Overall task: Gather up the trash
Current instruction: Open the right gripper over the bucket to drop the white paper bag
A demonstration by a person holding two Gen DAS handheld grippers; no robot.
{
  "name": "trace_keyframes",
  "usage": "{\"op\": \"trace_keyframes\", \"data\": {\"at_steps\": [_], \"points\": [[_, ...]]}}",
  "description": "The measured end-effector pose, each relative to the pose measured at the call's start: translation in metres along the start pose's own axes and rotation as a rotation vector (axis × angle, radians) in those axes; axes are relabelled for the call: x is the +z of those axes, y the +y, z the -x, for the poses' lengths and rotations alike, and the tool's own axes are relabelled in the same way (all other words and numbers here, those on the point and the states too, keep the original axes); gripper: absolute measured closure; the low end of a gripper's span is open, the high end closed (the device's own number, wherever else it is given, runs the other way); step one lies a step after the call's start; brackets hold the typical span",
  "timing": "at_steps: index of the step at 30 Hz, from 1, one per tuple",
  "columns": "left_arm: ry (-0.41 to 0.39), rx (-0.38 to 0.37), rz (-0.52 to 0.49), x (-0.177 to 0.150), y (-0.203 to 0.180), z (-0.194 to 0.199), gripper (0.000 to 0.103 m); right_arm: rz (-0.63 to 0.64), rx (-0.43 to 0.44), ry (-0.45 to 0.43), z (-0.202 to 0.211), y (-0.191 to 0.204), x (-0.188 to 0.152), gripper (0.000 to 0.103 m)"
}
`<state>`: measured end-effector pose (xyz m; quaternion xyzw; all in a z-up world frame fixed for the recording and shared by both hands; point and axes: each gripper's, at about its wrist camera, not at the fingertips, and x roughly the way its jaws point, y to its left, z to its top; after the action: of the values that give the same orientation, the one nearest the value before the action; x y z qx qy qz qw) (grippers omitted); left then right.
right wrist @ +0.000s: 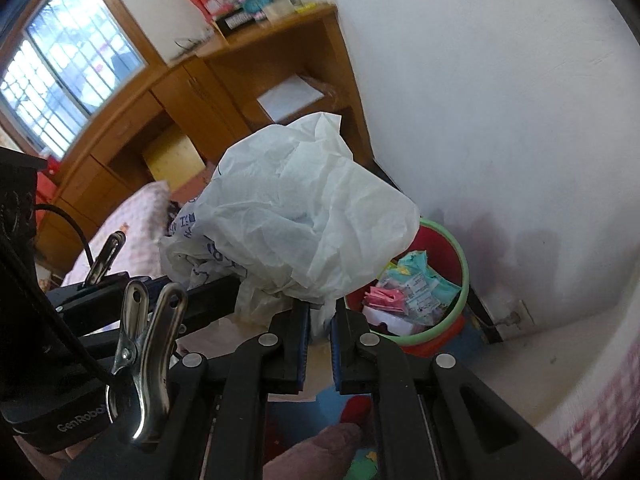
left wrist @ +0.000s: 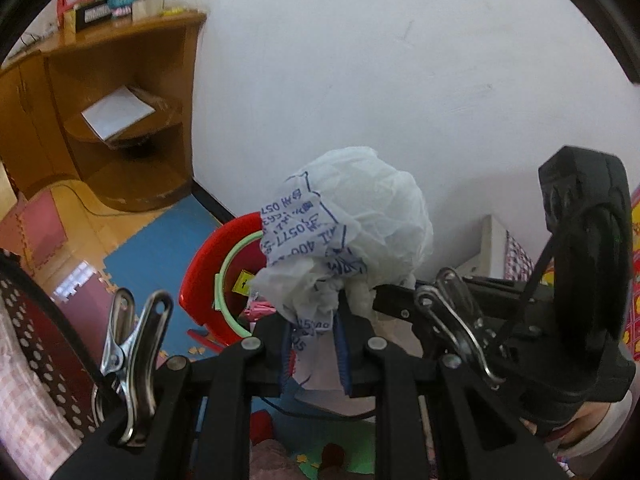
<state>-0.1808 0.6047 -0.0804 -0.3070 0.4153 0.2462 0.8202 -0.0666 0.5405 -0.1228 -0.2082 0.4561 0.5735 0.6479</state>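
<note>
Both tools are gripping one crumpled white plastic bag (left wrist: 352, 224) with blue print on it. The left tool (left wrist: 314, 344) is pinching a twisted lower fold of the bag between its blue-lined pads, jaws standing narrow with the plastic filling the gap. The right tool (right wrist: 320, 320) is clamping another bunched edge of the same bag; its jaws are nearly together, with only thin plastic between the pads. In the left wrist view the right tool is reaching in from the right edge, its fingers meeting the bag just beside the left tool's grip. In the right wrist view the left tool is coming in from the left in the same way.

The bag is hanging in the air between the two tools, above and just to the near side of a red trash bin (right wrist: 444, 280) with a pale green rim. The bin is sitting on the floor against the white wall (left wrist: 400, 80), partly on a blue foam mat (left wrist: 156, 236). Wrappers (right wrist: 416, 284), pink and light blue, are lying inside it, and the bag is covering part of the bin's opening in both views.

A wooden corner shelf unit (left wrist: 132, 120) is standing farther along the wall, holding a white sheet (left wrist: 118, 110) on its middle shelf. A barred window (right wrist: 68, 64) is showing in the right wrist view.
</note>
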Motion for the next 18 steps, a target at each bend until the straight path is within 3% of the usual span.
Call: {"op": "trace_keyframes", "data": {"at_steps": [18], "points": [[0.180, -0.097, 0.060, 0.018, 0.048, -0.138, 0.086, -0.119, -0.127, 0.262, -0.131, -0.062, 0.026, 0.093]]}}
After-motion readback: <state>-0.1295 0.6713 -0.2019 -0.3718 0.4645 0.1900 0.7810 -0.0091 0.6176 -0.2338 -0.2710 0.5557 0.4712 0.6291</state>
